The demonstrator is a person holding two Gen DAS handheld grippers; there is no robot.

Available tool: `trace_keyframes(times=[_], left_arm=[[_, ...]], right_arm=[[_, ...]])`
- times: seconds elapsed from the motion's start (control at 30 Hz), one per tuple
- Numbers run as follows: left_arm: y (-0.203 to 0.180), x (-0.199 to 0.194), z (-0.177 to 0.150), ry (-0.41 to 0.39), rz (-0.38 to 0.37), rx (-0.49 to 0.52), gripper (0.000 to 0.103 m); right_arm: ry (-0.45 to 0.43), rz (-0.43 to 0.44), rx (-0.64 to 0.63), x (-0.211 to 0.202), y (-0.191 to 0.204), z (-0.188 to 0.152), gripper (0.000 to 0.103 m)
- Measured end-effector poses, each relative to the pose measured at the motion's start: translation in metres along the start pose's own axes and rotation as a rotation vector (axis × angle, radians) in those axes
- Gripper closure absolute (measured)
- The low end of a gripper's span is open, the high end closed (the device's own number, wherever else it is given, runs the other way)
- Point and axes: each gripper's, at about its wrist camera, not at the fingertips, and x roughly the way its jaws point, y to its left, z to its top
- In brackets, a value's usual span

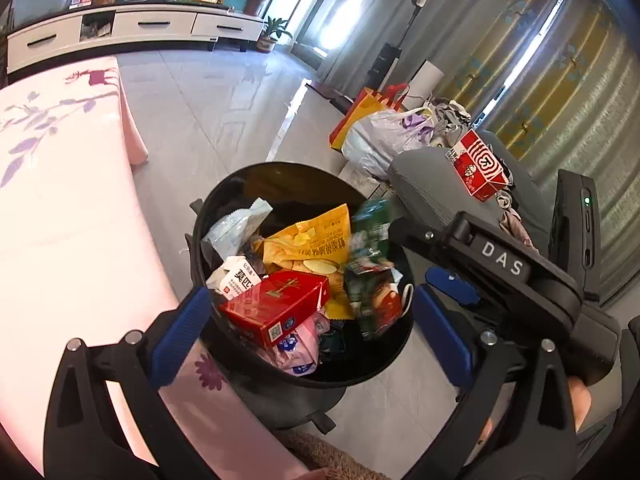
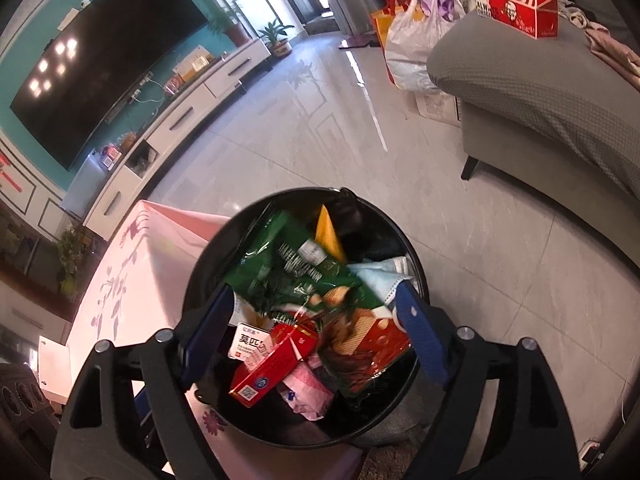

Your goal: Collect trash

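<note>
Left wrist view: the left gripper [image 1: 316, 316] hangs over the black bin [image 1: 394, 364] at centre frame, jaws spread wide with nothing between the blue pads [image 1: 182, 336]. The bin is packed: a red box [image 1: 276, 312] lies on top near the lower left of the opening, a white box [image 1: 238, 280] just behind it, a yellow chip bag [image 1: 312, 246] in the middle, a pale blue wrapper [image 1: 240, 224] toward the upper left rim. A green bag [image 1: 372, 256] shows blurred at the right side of the bin. The right gripper's black body [image 1: 504, 264] juts in from the right edge. The pink floral counter [image 1: 68, 208] fills the left of the frame, touching the bin. A red-and-white carton [image 1: 478, 170] sits on the grey sofa [image 1: 424, 184] at upper right.

Right wrist view: the right gripper [image 2: 316, 328] is over the same bin [image 2: 208, 272], jaws well apart, and the green bag [image 2: 296, 276] lies between the pads, on top of the pile; whether the pads touch it I cannot tell. The red box [image 2: 272, 368] and the white box [image 2: 250, 344] sit below it in the frame, and a pink wrapper [image 2: 308, 392] lies lower still. The counter [image 2: 120, 280] runs along the left, the carton [image 2: 516, 4] on the sofa [image 2: 540, 92] at upper right.
</note>
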Motion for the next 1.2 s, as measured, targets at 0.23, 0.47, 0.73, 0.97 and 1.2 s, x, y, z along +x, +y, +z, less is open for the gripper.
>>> trace_keyframes(times=[0.23, 0.47, 0.73, 0.97, 1.2], left_arm=[[-0.009, -0.034, 0.0, -0.106, 0.073, 0.046, 0.003], [-0.02, -0.066, 0.004, -0.153, 0.078, 0.08, 0.003], [-0.031, -0.083, -0.001, -0.152, 0.103, 0.119, 0.003], [-0.026, -0.081, -0.009, -0.135, 0.162, 0.109, 0.003], [-0.023, -0.076, -0.014, -0.103, 0.191, 0.119, 0.003]], right_arm=[[-0.03, -0.001, -0.017, -0.01, 0.009, 0.0, 0.02], [-0.054, -0.029, -0.065, -0.02, 0.017, -0.002, 0.01], [-0.153, -0.051, -0.161, -0.06, 0.028, -0.005, 0.003], [-0.219, -0.073, -0.186, -0.083, 0.027, -0.008, 0.003], [-0.234, -0.143, -0.16, -0.087, 0.014, -0.006, 0.003]])
